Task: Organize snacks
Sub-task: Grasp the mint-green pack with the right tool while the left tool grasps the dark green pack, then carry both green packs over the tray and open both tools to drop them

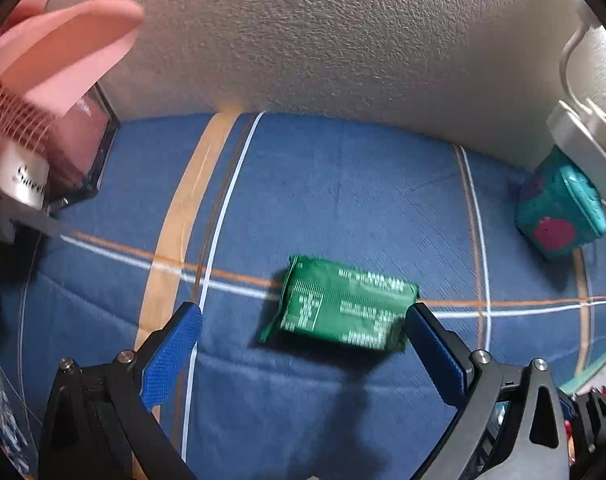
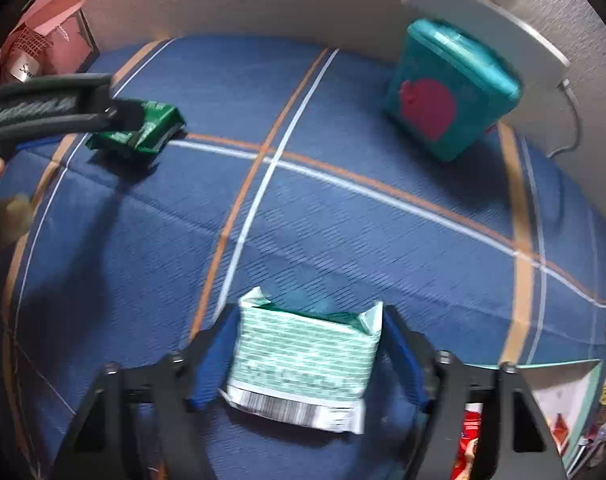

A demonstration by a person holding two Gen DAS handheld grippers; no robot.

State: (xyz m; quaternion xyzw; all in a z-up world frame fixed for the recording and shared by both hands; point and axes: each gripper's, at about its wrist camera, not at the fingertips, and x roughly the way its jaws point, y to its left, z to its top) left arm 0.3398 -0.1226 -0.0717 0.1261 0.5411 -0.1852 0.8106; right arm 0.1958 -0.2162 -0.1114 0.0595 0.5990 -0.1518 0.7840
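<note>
Blue bedding (image 1: 323, 200) with orange and white crossing stripes fills both wrist views, and a pale textured wall (image 1: 323, 40) rises behind it.

Left wrist view: the left gripper (image 1: 303, 320) hovers low over the bedding, its jaws spread wide apart. A dark green snack packet (image 1: 343, 308) with white print lies flat on the bedding between them. It is nearer the right-hand blue finger pad (image 1: 435, 356), which sits at the packet's edge; whether they touch cannot be told. The other pad is apart from the packet. A pink ribboned gift box (image 1: 43, 120) stands at the far left against the wall. A teal tin (image 1: 559, 216) with a pink shape on its side leans at the far right, just below a white plastic fixture (image 1: 583, 140).

Right wrist view: the right gripper (image 2: 307, 344) has its jaws clamped on a pale green and white snack packet (image 2: 307, 360), one blue pad pressed on each side. The packet's barcode end points back toward the camera. Across the bedding to the upper left, the left gripper reaches over the dark green snack packet (image 2: 143, 128). The teal tin (image 2: 447, 88) stands tilted at upper right, near the wall. The image is slightly motion-blurred.
</note>
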